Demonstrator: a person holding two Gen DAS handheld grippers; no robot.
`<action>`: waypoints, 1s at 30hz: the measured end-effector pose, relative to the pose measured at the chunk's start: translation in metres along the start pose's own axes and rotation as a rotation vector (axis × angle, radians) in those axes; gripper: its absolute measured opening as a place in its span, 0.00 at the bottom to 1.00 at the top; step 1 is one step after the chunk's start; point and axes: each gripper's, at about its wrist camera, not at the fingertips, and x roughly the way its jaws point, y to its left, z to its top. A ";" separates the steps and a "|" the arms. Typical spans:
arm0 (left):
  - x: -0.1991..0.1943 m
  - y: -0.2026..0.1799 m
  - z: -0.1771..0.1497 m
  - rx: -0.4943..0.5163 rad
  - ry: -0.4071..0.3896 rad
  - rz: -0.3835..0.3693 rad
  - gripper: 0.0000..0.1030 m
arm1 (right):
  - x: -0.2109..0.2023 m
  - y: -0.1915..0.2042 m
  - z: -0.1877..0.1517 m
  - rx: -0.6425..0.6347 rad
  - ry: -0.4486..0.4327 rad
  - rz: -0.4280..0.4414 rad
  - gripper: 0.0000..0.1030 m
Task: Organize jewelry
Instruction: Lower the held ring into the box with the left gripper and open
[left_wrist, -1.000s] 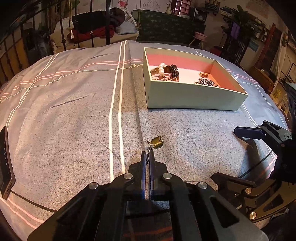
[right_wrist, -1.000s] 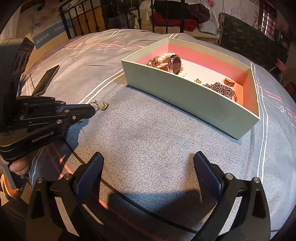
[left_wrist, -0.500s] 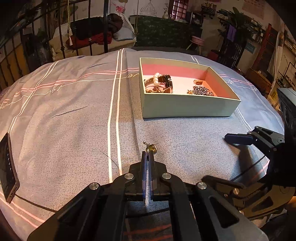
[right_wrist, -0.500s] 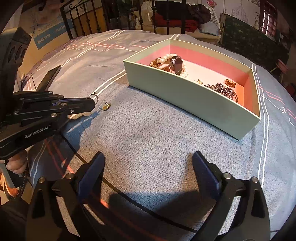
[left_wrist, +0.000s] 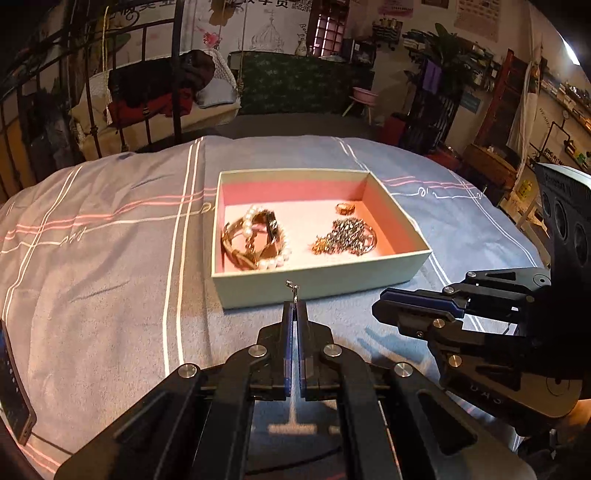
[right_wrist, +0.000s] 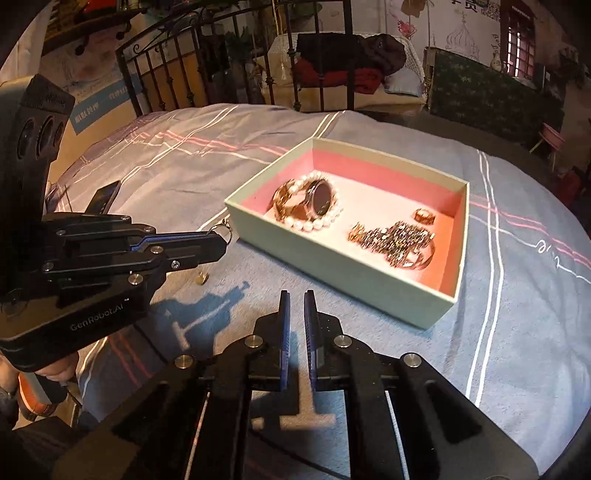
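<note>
A pale green box (left_wrist: 321, 284) with a pink inside stands on the bed; it also shows in the right wrist view (right_wrist: 332, 258). It holds a pearl bracelet with a watch (left_wrist: 258, 236), a dark chain heap (left_wrist: 347, 236) and a small gold ring (left_wrist: 345, 208). My left gripper (left_wrist: 294, 304) is shut on a thin earring hook (left_wrist: 292, 290), held in the air just before the box's near wall; the hook also shows in the right wrist view (right_wrist: 223, 227). A small gold piece (right_wrist: 201, 277) hangs or lies below it. My right gripper (right_wrist: 295, 297) is nearly shut and empty.
The grey striped bedcover (left_wrist: 110, 277) spreads to all sides. A dark phone (left_wrist: 11, 391) lies at the left edge of the bed, also in the right wrist view (right_wrist: 105, 195). A metal bed frame (right_wrist: 221, 74) and furniture stand behind.
My left gripper has lifted the earring off the cover and carried it forward to the box's near wall. My right gripper has closed from wide open to nearly shut.
</note>
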 end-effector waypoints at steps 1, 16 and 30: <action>0.000 -0.002 0.008 0.007 -0.014 -0.002 0.02 | -0.002 -0.003 0.007 -0.002 -0.011 -0.011 0.08; 0.038 -0.011 0.097 -0.040 -0.030 -0.016 0.02 | -0.008 -0.046 0.070 0.052 -0.095 -0.135 0.08; 0.059 -0.008 0.095 -0.054 0.027 -0.013 0.02 | 0.001 -0.053 0.062 0.054 -0.063 -0.146 0.08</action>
